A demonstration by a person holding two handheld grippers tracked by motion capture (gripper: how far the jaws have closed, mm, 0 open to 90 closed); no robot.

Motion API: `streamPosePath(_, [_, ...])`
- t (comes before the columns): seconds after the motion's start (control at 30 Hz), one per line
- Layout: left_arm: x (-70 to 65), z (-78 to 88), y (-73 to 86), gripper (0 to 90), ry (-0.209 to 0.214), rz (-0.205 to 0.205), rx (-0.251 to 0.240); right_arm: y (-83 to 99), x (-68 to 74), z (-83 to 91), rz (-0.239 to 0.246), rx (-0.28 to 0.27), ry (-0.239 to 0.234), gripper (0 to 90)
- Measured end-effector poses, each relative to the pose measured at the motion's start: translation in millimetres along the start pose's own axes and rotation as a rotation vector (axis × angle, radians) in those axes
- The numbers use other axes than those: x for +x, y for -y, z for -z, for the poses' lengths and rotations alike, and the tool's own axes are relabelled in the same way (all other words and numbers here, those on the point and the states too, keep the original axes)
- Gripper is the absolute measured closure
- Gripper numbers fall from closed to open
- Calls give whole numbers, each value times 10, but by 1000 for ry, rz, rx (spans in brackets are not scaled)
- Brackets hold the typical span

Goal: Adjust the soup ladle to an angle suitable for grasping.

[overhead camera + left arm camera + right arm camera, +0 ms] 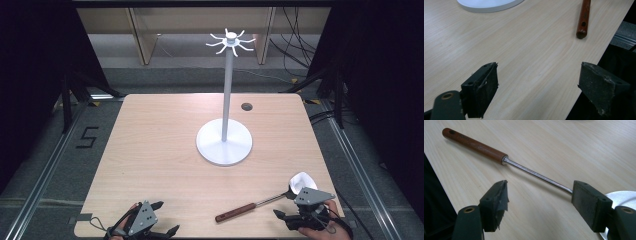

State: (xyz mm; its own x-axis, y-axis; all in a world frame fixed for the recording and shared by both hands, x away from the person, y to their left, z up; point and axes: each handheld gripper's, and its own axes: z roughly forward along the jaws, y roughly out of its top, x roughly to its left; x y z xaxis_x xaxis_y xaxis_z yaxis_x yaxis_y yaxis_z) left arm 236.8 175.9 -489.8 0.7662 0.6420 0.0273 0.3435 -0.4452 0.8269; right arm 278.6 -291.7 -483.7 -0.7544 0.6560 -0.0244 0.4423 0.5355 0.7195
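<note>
**Resting both tongs at the near table edge, ladle lying between them**

Right gripper point(539, 202): jaws spread wide, nothing pinched. In its own view the steel shaft of the ladle point(499, 157) runs across the gap just beyond the pads; the far pad covers the stretch where shaft meets bowl, so contact there cannot be told. A sliver of the white bowl shows at the right border, cut off by the frame.

Left gripper point(537, 85): jaws also spread, empty, over bare wood at the table's near edge. The end of the ladle's red-brown wooden handle, with its hanging hole, lies well ahead of the jaws.

From the high view, the ladle lies on the near right part of the table point(150, 150), handle toward the middle of the near edge, bowl toward the right edge, partly under the right gripper's grey plate. Both hands are cut off by the bottom border.

Surface: light wood-grain tabletop, rounded corners, a small dark round hole near the far edge. A white stand point(224, 142) sits at centre on a round base, its upright pole topped by a ring of curved hooks.

Room: grey floor, a "5" marked on it at left, metal rails along both sides, black curtains left and right, cables at far right, pale wooden furniture behind. Detail inside the dark curtains is not legible.
</note>
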Motion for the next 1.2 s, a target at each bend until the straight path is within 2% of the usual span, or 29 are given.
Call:
streamPosePath(0.03, [-1, 0, 0, 151, 0, 0, 0, 2, 0, -2, 6, -1, 5, 302])
streamPosePath(0.07, [-3, -2, 2, 151, 1, 0, 0, 4, 19, 8, -23, 24, 3, 302])
streamPosePath(0.13, [-2, -1, 3, 152, 1, -1, 2, 2, 3, -5, 11, 0, 10, 302])
streamPosePath(0.17, [-1, -1, 1, 152, 0, 1, 0, -6, 10, 1, 2, 0, 10, 302])
streamPosePath(0.2, [-13, 0, 6, 152, -3, 24, 5, -8, 24, 5, -10, 7, 4, 302])
streamPosePath(0.23, [-9, 0, 6, 152, 0, 17, 9, -9, 14, -4, 10, 0, 3, 302])
streamPosePath(0.3, [-14, -4, 8, 152, 4, 19, 5, -9, 20, -7, 14, 4, 7, 302])
streamPosePath(0.33, [3, 2, 2, 152, -3, -7, 6, -12, 41, -4, -7, 11, 4, 302])
streamPosePath(0.37, [-10, 1, 6, 152, -4, 20, 6, -18, 38, -4, 0, 13, -3, 302])
streamPosePath(0.4, [-12, 1, 7, 152, -5, 24, 7, -21, 37, -12, 16, 10, 0, 302])
streamPosePath(0.5, [6, 2, 2, 152, -1, -8, 10, -32, 59, -16, 24, 12, -5, 302])
streamPosePath(0.53, [4, 2, 1, 152, -3, -5, 8, -39, 57, -23, 40, 6, -5, 302])
streamPosePath(0.57, [4, 1, 1, 152, -1, -6, 9, -47, 77, -20, 23, 17, -7, 301])
streamPosePath(0.6, [1, -2, 2, 152, 1, -4, 9, -54, 72, -35, 46, 8, -5, 302])
streamPosePath(0.63, [0, 2, 7, 152, -1, 8, 31, -59, 101, -37, 30, 21, -7, 302])
streamPosePath(0.73, [1, 1, 4, 152, -2, 11, 28, -85, 107, -65, 71, 19, -10, 302])
streamPosePath(0.77, [0, 0, 5, 152, -2, 10, 31, -96, 121, -71, 69, 24, -13, 301])
streamPosePath(0.8, [-16, -7, 8, 152, 7, 32, 18, -107, 126, -80, 83, 24, -14, 302])
streamPosePath(0.83, [-21, -23, 18, 151, -1, 37, -1, -115, 135, -83, 82, 25, -15, 301])
streamPosePath(0.87, [-14, -14, 11, 151, 4, 35, 13, -132, 142, -95, 99, 22, -12, 301])
streamPosePath(0.9, [-14, -12, 8, 152, 4, 35, 15, -148, 160, -98, 90, 31, -14, 301])
streamPosePath(1.0, [-21, -24, 17, 152, -1, 37, 0, -193, 185, -130, 116, 34, -20, 301])
streamPosePath(1.03, [-12, -15, 11, 152, -6, 19, 7, -211, 198, -139, 121, 35, -23, 300])
streamPosePath(1.07, [-16, -17, 11, 152, -1, 32, 8, -228, 201, -155, 138, 30, -27, 299])
streamPosePath(1.1, [-16, -18, 5, 152, 1, 29, 5, -246, 212, -170, 146, 31, -28, 299])
streamPosePath(1.13, [1, -13, 3, 152, 1, -1, 14, -264, 231, -185, 141, 41, -33, 299])
streamPosePath(1.2, [-5, -10, 4, 152, 0, 4, 20, -301, 249, -220, 161, 47, -40, 299])
